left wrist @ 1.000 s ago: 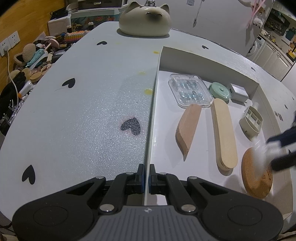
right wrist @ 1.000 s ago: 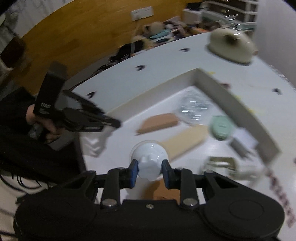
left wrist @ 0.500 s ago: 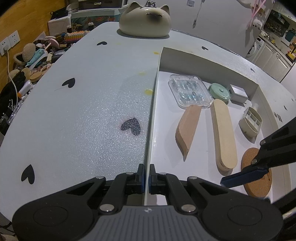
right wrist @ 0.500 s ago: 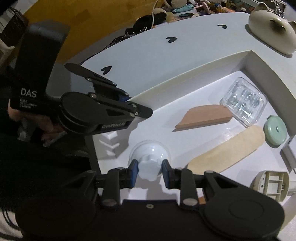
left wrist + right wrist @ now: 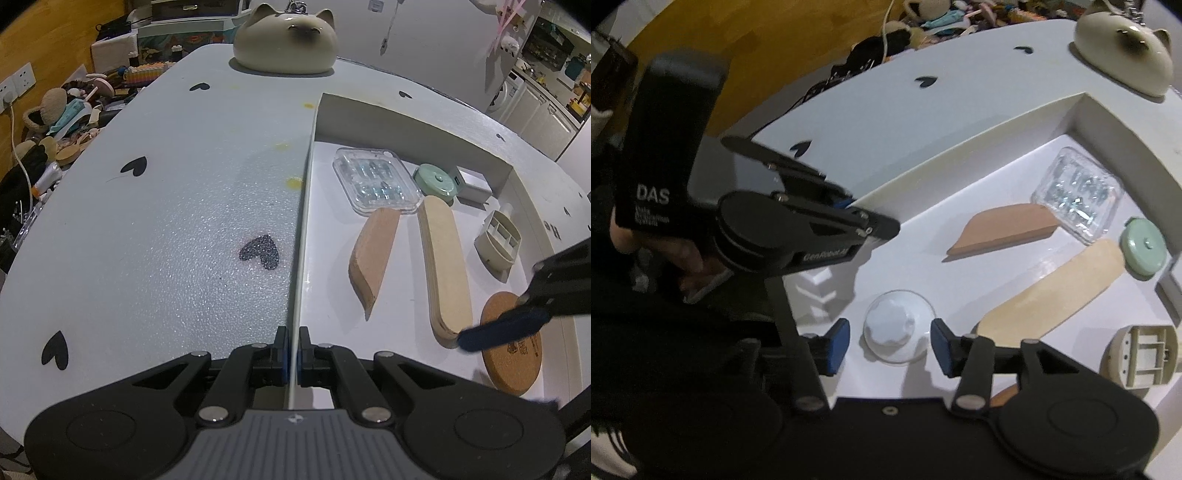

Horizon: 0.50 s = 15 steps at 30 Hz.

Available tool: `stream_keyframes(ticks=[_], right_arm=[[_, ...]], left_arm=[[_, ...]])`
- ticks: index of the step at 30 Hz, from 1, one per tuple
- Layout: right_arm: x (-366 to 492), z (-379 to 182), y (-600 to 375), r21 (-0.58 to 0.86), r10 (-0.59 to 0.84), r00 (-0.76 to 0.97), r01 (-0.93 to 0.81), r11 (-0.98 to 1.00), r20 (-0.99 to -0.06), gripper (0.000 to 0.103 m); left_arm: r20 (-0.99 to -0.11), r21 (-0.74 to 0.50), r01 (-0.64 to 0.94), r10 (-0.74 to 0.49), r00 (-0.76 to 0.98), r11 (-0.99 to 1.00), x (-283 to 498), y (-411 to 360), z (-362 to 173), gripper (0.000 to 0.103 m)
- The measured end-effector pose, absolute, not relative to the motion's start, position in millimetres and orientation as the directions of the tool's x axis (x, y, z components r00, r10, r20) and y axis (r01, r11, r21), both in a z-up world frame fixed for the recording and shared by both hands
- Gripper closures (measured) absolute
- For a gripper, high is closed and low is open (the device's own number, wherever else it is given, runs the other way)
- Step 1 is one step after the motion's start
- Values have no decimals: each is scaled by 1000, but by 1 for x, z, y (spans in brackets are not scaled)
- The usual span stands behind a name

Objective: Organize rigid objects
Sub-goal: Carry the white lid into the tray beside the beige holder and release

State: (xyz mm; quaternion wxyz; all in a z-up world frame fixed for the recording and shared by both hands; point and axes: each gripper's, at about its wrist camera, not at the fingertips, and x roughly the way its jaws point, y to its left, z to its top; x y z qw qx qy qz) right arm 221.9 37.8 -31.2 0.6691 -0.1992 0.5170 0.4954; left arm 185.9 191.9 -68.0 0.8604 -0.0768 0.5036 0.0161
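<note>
Two handheld grippers work over a white tray point(image 5: 306, 206) on a heart-patterned table point(image 5: 166, 206) as rigid items are sorted. The left gripper point(image 5: 291, 350) is clamped tight on the tray's thin side wall, steadying it. The right gripper point(image 5: 889, 341) has just been opening: its blue pads now stand clear on either side of a white dome-shaped knob point(image 5: 895, 326), which sits on the tray floor near the front corner, no longer gripped. Already in the tray lie a clear plastic case point(image 5: 375, 181), a mint-green round tape measure point(image 5: 434, 182), a small white adapter point(image 5: 472, 184), a reddish wooden wedge point(image 5: 373, 254), a pale oblong wooden board point(image 5: 443, 273), a beige slotted plastic holder point(image 5: 498, 243) and a cork coaster point(image 5: 517, 354). The risk from here appears modest but real: the pads sit close beside the knob, so a tilted or sideways withdrawal could clip it and send the rounded piece skidding toward the board or the tray wall. Releasing the left clamp abruptly could also jolt the light tray and shift its contents.
</note>
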Motion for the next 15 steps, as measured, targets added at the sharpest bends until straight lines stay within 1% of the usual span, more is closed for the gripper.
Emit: stream_keyframes(ticks=[7, 12, 15], right_arm=[[235, -10, 5, 232, 497, 86, -806, 544, -864, 44], [242, 7, -25, 207, 505, 214, -730, 652, -836, 41], [242, 18, -46, 197, 503, 311, -661, 724, -806, 38]], left_arm=[[-876, -109, -82, -57, 479, 991, 189, 192, -68, 101], [-879, -110, -76, -61, 474, 991, 190, 192, -68, 101], [-878, -103, -71, -57, 475, 992, 190, 191, -68, 101]])
